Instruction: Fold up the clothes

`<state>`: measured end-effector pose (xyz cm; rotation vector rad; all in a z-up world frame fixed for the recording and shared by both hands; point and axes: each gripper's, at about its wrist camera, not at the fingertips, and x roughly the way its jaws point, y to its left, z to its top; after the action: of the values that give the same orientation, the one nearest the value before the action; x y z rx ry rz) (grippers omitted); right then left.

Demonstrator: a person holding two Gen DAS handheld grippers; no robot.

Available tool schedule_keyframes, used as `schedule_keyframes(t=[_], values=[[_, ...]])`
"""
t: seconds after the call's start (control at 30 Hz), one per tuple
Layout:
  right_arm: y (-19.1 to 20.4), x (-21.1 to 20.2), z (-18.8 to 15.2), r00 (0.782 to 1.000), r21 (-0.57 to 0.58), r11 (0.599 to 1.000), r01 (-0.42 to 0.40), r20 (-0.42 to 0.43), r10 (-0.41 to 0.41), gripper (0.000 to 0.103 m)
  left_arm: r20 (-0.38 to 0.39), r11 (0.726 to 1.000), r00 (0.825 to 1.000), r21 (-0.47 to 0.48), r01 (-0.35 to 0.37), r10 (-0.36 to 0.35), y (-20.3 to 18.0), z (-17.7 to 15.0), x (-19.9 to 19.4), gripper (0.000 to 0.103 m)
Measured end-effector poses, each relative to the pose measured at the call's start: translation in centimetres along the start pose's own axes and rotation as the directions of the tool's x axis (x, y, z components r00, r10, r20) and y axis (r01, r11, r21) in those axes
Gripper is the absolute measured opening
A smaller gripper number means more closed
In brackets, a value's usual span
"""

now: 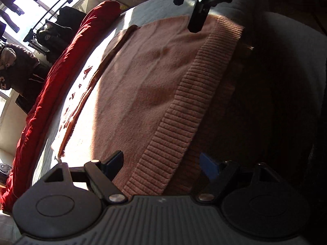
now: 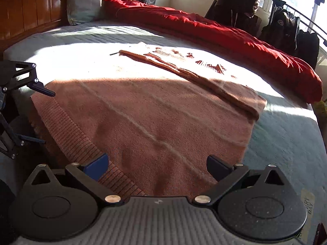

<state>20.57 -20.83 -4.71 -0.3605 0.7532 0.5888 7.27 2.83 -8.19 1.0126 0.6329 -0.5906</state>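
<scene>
A salmon-pink knitted sweater (image 1: 143, 77) (image 2: 163, 112) lies spread flat on the bed, half in sunlight. Its ribbed hem (image 1: 184, 112) (image 2: 67, 130) faces both grippers. My left gripper (image 1: 162, 165) is open, its fingers straddling the hem just above the cloth, holding nothing. In the right wrist view the left gripper (image 2: 38, 114) shows at the left edge, open over the hem's corner. My right gripper (image 2: 157, 166) is open over the hem further along, with only cloth between its fingers. The right gripper (image 1: 189, 6) appears open at the top of the left wrist view.
A rolled red duvet (image 2: 224, 34) (image 1: 51, 81) runs along the far side of the grey-green bed (image 2: 286, 143). A pillow (image 2: 83, 4) leans on the wooden headboard (image 2: 30, 6). A person (image 2: 239, 0) and a clothes rack (image 2: 286, 26) stand by the window.
</scene>
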Motion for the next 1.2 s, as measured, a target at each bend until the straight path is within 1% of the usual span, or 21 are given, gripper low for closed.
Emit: schedule_keyframes(t=[0.03,0.13,0.27,0.37,0.53,0.6,0.7,0.83,0.87,0.93,1.0,1.1,1.2], values=[[0.1,0.3,-0.4,1.000,0.011,1.000,-0.009,-0.006,0.010,0.103,0.003,0.999,1.000,0.040,-0.006,0.006,-0.7,0.1,0.1,0.082],[0.6,1.3,-1.5,0.998,0.037,0.999,-0.036,-0.041,0.037,0.103,0.006,0.995,0.999,0.092,-0.037,0.036,-1.4,0.1,0.5,0.082],[0.4,2.0,-2.4,0.996,0.069,0.997,-0.038,-0.074,0.043,0.103,0.014,0.984,0.997,0.161,-0.078,0.076,-2.5,0.1,1.0,0.082],[0.2,1.9,-2.6,0.996,0.089,0.995,-0.039,-0.073,0.046,0.103,0.021,0.971,0.994,0.212,-0.108,0.106,-3.2,0.1,1.3,0.082],[0.1,1.5,-2.8,0.996,0.091,0.995,-0.041,-0.070,0.047,0.103,0.036,0.943,0.987,0.293,-0.158,0.154,-4.5,0.1,1.9,0.084],[0.0,1.5,-2.9,0.996,0.095,0.995,-0.039,-0.070,0.046,0.103,0.043,0.939,0.984,0.296,-0.177,0.171,-4.1,0.0,1.6,0.084],[0.0,1.5,-2.9,0.997,0.098,0.994,-0.040,-0.068,0.046,0.103,0.047,0.941,0.977,0.265,-0.211,0.206,-2.9,0.0,1.1,0.084],[0.3,1.5,-2.7,0.997,0.088,0.995,-0.046,-0.064,0.052,0.103,0.040,0.953,0.977,0.213,-0.214,0.211,-1.9,-0.5,0.9,0.085],[0.3,1.5,-2.7,0.997,0.085,0.995,-0.047,-0.063,0.053,0.103,0.034,0.953,0.977,0.216,-0.215,0.212,-2.0,-0.7,1.0,0.085],[0.5,1.3,-2.6,0.997,0.077,0.996,-0.047,-0.059,0.051,0.103,0.047,0.944,0.972,0.232,-0.235,0.230,-2.5,-1.2,0.9,0.085],[0.7,1.1,-2.5,0.997,0.069,0.997,-0.045,-0.054,0.049,0.103,0.055,0.942,0.969,0.228,-0.246,0.240,-2.8,-1.3,1.1,0.085],[0.7,1.0,-2.4,0.997,0.074,0.996,-0.042,-0.054,0.046,0.103,0.087,0.940,0.962,0.205,-0.272,0.259,-3.1,-0.8,1.4,0.085],[0.9,1.1,-2.1,0.998,0.074,0.996,-0.040,-0.055,0.044,0.103,0.120,0.942,0.958,0.186,-0.278,0.259,-3.4,0.1,1.6,0.085]])
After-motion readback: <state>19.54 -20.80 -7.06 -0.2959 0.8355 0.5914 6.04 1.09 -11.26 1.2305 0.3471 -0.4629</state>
